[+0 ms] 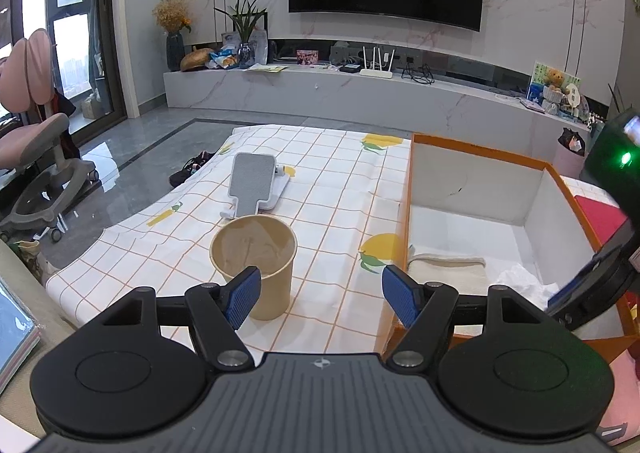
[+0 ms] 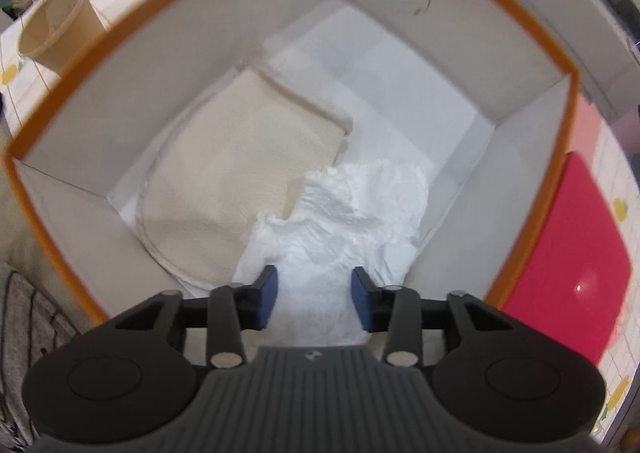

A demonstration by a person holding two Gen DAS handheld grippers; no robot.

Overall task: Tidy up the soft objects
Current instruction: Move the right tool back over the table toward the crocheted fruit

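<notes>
Two soft items sit inside the orange-rimmed box (image 2: 568, 125): folded beige cloth (image 2: 240, 165) and crumpled white tissue (image 2: 360, 213). Right tool (image 2: 314, 299) hangs released over the tissue; left tool (image 1: 320, 293) spread wide above the tabletop (image 1: 332, 189) beside a paper cup (image 1: 256, 253).

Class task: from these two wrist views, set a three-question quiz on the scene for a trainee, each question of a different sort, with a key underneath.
1. True or false: the left gripper is holding the paper cup.
2. Which things lie inside the orange-rimmed box? A) a beige folded cloth and crumpled white tissue; B) a paper cup and a phone stand; C) nothing.
3. Fill in: the right gripper has its fingers on either side of the white ______.

Key: 1. False; it is open, with the cup beyond its left finger. 2. A. 3. Tissue; the jaws stand apart, so no firm grip shows.
</notes>
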